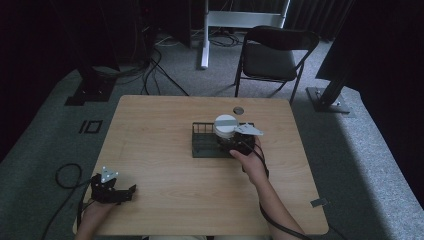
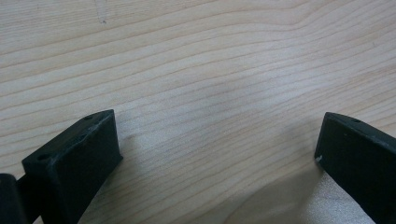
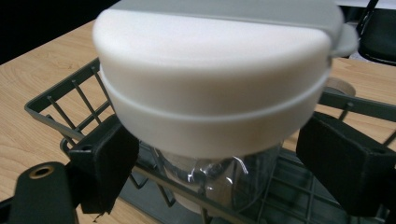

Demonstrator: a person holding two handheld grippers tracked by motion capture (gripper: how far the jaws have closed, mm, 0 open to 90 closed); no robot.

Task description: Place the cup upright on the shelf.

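While L gripper (image 1: 114, 189) rests open on table (image 1: 160, 125), R gripper (image 3: 212, 154) straddles jar (image 3: 215, 84) in rack (image 3: 60, 112), grip unclear.

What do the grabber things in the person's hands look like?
Both are black. The left gripper and the right gripper each carry a grey three-cornered plate on top and trail a black cable. Up close, the jaws are chunky black blocks with small holes. No sleeves show on the forearms.

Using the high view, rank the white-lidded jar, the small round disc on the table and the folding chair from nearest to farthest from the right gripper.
1. White-lidded jar: right at the right gripper, standing in the wire rack.
2. Small round disc: just beyond the rack, near the table's far edge.
3. Folding chair: on the floor past the table.
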